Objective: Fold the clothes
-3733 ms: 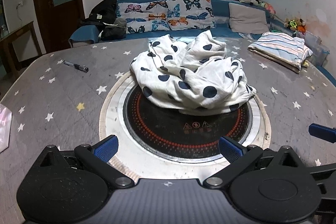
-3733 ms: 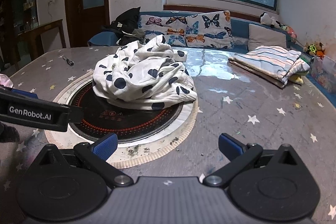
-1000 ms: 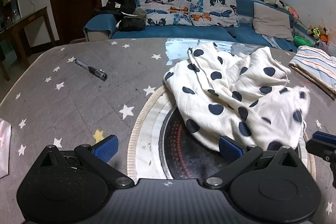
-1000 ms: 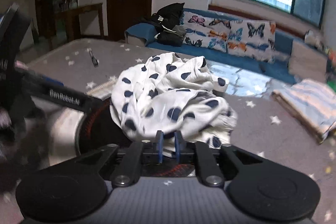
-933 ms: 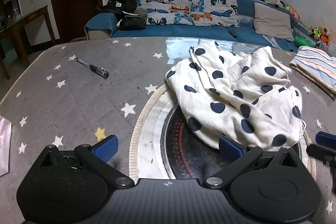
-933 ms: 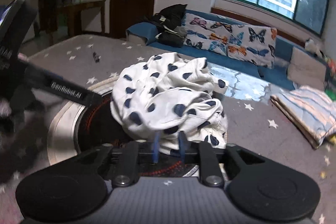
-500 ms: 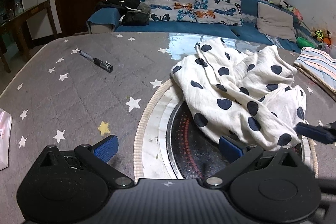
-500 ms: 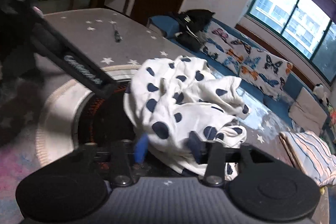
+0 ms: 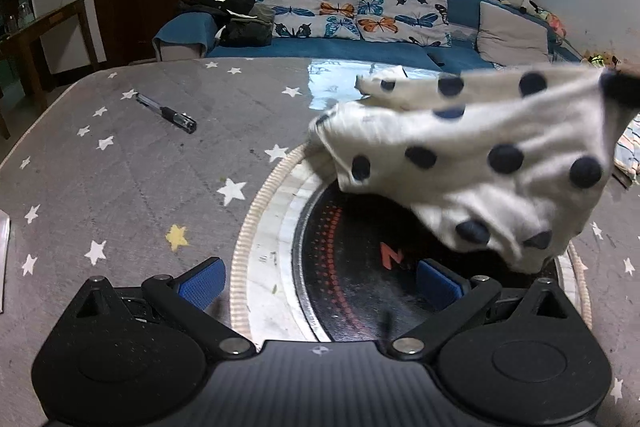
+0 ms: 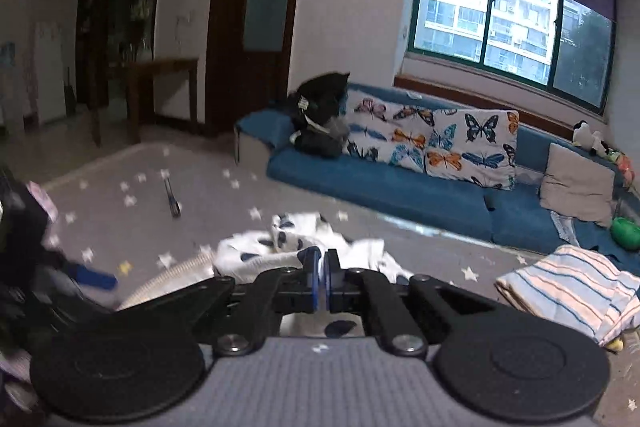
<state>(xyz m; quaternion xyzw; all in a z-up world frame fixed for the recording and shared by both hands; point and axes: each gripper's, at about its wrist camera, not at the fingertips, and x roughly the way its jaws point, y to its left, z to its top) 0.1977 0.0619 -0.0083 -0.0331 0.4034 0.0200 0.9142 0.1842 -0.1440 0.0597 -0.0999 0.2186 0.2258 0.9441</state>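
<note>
Both claws seen | right claw (image 10: 320,281) clamps blurred dotted garment (image 9: 472,163) | left claw (image 9: 320,285) wide, empty

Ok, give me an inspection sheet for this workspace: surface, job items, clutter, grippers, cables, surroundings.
Surface: grey star-print table cover with a round black hotplate set in a pale ring.
Job's things: white garment with dark polka dots, lifted and stretched towards the right, its lower edge hanging over the hotplate; folded striped cloth lying at the table's right edge.
Clutter: black pen lying on the cover; a white sheet edge at far left.
Grippers: left gripper open, holding nothing; right gripper shut on the polka-dot garment.
Cables: nothing seen.
Surroundings: blue sofa with butterfly cushions, dark bags, window, wooden door.
</note>
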